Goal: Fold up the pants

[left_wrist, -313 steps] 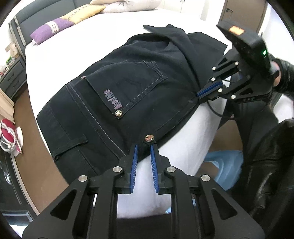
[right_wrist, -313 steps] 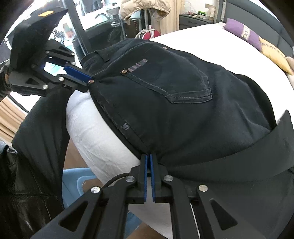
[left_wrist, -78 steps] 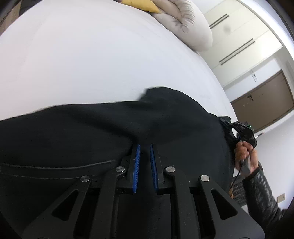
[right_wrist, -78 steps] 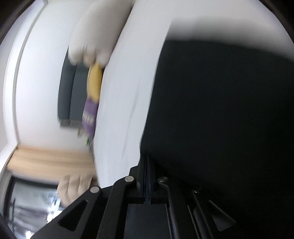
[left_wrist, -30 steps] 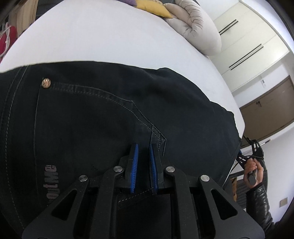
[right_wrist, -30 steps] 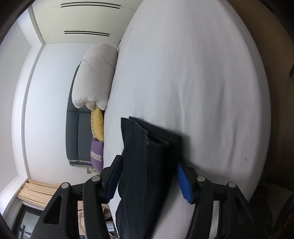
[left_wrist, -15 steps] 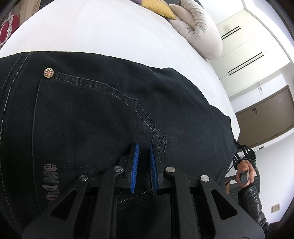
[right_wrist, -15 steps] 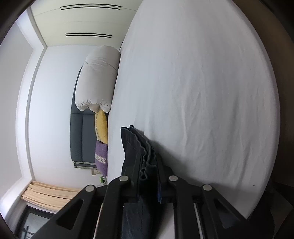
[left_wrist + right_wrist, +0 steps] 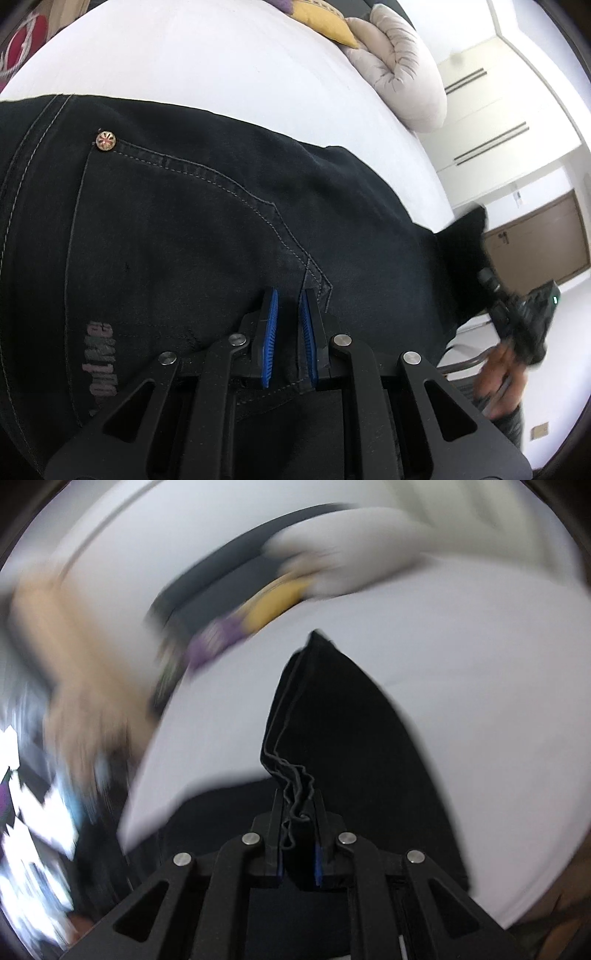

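The white bed [image 9: 221, 66] carries my black jeans [image 9: 184, 229], spread flat over its near side with the back pocket up, while the yellow pillow [image 9: 325, 22] and the rolled pale duvet [image 9: 402, 74] lie at the far headboard end. My left claw [image 9: 287, 325] is clenched on a fold of the jeans just beside the pocket's pointed bottom, its blue pads [image 9: 269, 332] pinching the denim. My right claw [image 9: 298, 827], whose jaws have just been closing, now grips the bunched hem layers of the legs, lifted off the bed at its far edge.
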